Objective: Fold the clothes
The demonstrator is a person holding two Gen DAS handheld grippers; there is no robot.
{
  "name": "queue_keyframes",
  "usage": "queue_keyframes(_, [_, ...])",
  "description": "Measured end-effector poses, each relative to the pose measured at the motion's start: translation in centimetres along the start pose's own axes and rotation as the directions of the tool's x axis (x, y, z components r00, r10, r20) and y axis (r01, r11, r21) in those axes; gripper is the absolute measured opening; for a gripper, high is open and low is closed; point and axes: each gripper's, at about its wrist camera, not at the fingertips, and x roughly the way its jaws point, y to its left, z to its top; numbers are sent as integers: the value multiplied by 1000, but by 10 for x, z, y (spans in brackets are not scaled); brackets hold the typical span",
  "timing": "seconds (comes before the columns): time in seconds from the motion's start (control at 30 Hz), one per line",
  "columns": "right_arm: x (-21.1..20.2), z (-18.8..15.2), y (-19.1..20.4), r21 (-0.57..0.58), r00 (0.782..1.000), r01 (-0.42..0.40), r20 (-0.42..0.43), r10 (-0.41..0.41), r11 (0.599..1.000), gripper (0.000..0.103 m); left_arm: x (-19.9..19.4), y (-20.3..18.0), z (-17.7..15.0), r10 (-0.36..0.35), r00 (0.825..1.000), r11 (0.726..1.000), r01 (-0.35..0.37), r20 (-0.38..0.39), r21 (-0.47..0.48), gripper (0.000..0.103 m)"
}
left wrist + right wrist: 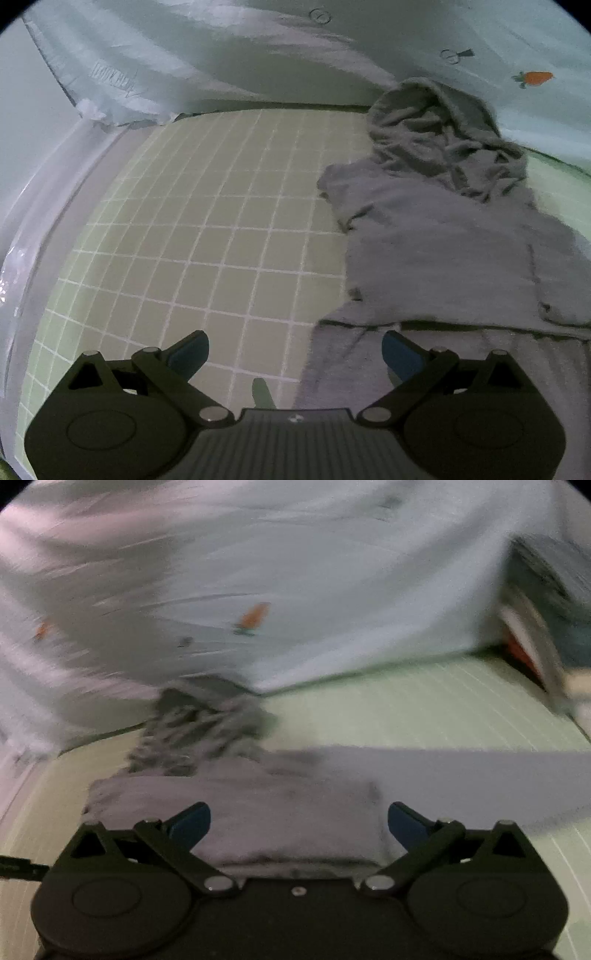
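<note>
A grey hooded sweatshirt (443, 243) lies on the green gridded mat (207, 221), hood bunched at the far end near the pale sheet. In the left wrist view it fills the right half, and my left gripper (295, 356) stands open over the mat at the garment's near left edge, nothing between its blue pads. In the blurred right wrist view the sweatshirt (236, 812) lies folded under my right gripper (299, 823), with a sleeve stretching out to the right. That gripper is open wide above the cloth, its pads apart from it.
A pale blue sheet with carrot prints (532, 77) hangs behind the mat (424, 709). A white plastic-wrapped edge (55, 206) runs along the mat's left side. A dark object with red and white parts (535, 627) stands at the far right.
</note>
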Motion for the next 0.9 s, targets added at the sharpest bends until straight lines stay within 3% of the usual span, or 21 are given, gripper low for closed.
queue_keyframes(0.2, [-18, -8, -49, 61, 994, 106, 16, -108, 992, 103, -16, -39, 4, -49, 998, 997, 47, 38, 60, 99])
queue_keyframes(0.43, [-13, -22, -85, -35, 980, 177, -86, -179, 984, 103, -19, -112, 12, -139, 989, 982, 130, 54, 136, 99])
queue_keyframes(0.57, [-12, -26, -116, -1, 966, 227, -126, -225, 974, 103, -10, -152, 16, -191, 981, 968, 183, 31, 170, 98])
queue_keyframes(0.87, [9, -23, -161, 66, 940, 306, -180, -291, 950, 103, 31, -200, 24, -245, 966, 937, 258, -81, 236, 72])
queue_keyframes(0.9, [12, -23, -163, 68, 937, 312, -190, -295, 948, 103, 36, -200, 23, -256, 961, 935, 274, -102, 228, 61])
